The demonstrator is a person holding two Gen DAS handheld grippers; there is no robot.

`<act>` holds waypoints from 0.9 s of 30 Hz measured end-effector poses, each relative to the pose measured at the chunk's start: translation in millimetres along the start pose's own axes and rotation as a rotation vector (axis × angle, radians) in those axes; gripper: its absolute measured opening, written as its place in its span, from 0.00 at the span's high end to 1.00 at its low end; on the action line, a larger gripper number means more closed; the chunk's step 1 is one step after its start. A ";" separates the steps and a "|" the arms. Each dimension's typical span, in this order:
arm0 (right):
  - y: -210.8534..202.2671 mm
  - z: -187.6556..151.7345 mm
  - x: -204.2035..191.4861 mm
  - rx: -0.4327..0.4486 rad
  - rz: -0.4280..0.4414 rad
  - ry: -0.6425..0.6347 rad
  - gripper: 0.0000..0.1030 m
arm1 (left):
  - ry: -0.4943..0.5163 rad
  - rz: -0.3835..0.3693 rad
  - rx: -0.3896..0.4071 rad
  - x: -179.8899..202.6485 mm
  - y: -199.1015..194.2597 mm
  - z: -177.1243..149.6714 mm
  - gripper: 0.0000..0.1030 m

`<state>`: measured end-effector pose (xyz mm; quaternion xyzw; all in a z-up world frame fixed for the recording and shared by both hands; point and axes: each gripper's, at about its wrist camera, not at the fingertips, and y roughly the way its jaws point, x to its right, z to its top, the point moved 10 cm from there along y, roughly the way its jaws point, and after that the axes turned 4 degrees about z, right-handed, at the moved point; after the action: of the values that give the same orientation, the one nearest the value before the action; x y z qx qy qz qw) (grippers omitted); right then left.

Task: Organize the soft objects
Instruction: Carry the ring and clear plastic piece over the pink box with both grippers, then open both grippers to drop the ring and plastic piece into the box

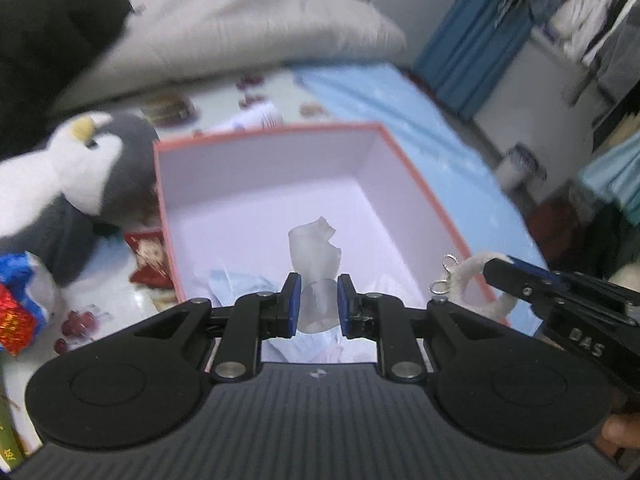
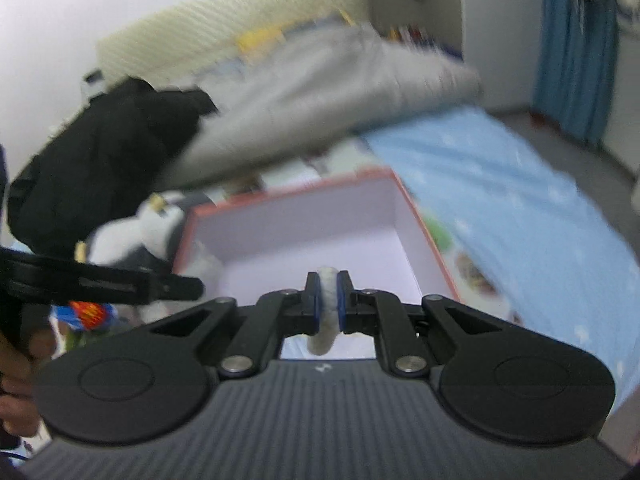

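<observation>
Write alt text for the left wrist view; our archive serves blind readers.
The left gripper is shut on a translucent crumpled piece above an open, red-edged box on a bed. A plush penguin sits left of the box; at right, the right gripper holds a fuzzy white loop at the box's edge.

bedding: we see a grey quilt [image 1: 224, 28] heaped far beyond the tool | clothing: black garment [image 1: 48, 28] up and left of it | sheet: light blue bedsheet [image 1: 400, 108] off to the right | curtain: blue curtain [image 1: 468, 40] far right | packets: red packet [image 1: 150, 258] just left
</observation>
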<state>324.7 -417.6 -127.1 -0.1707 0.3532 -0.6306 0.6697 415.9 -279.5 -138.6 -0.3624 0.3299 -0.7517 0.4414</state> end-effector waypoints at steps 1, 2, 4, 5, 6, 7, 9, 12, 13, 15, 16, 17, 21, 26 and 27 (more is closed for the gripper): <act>8.0 -6.6 6.9 -0.026 -0.007 0.014 0.88 | 0.009 -0.009 -0.037 2.9 9.3 -3.1 0.78; 16.8 -14.2 13.9 -0.057 -0.010 0.027 0.88 | 0.012 -0.012 -0.065 4.1 17.9 -6.3 0.78; 31.3 -27.6 24.1 -0.104 -0.018 0.053 0.88 | 0.033 0.026 -0.084 4.4 29.0 -9.6 0.78; 37.8 -34.6 30.2 -0.127 -0.021 0.062 0.88 | 0.050 0.046 -0.087 5.2 33.1 -10.7 0.78; 41.0 -40.5 33.1 -0.144 -0.012 0.071 0.88 | 0.059 0.058 -0.091 5.0 36.0 -12.7 0.78; 42.9 -45.2 35.0 -0.152 -0.011 0.082 0.88 | 0.061 0.061 -0.103 6.1 39.8 -14.6 0.78; 46.2 -51.7 41.2 -0.157 -0.034 0.094 0.87 | 0.054 0.052 -0.122 6.7 43.7 -16.9 0.76; 45.4 -55.9 46.4 -0.164 -0.028 0.135 0.79 | 0.041 0.075 -0.105 4.1 45.6 -13.7 0.66; 43.6 -56.3 49.7 -0.161 -0.022 0.154 0.72 | 0.034 0.071 -0.105 5.0 44.1 -12.6 0.63; 40.3 -55.7 51.1 -0.149 -0.013 0.165 0.66 | 0.026 0.054 -0.100 6.5 40.6 -11.4 0.62; 37.9 -54.6 50.3 -0.142 -0.012 0.163 0.66 | 0.028 0.055 -0.094 7.3 38.4 -11.1 0.62; 34.9 -53.4 49.3 -0.133 -0.010 0.161 0.66 | 0.035 0.056 -0.084 8.2 35.3 -10.3 0.62; 24.3 -43.1 42.3 -0.084 0.000 0.136 0.66 | 0.085 0.065 -0.023 16.6 16.5 -6.0 0.62; 0.8 -28.1 28.4 0.008 0.020 0.102 0.66 | 0.139 0.067 0.074 28.2 -16.7 -1.5 0.62; -4.7 -25.6 25.6 0.027 0.024 0.095 0.66 | 0.140 0.061 0.095 29.0 -24.1 -1.7 0.62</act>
<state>302.6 -437.4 -148.2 -0.1274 0.3782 -0.6347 0.6617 394.2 -295.9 -112.5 -0.2773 0.3349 -0.7763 0.4564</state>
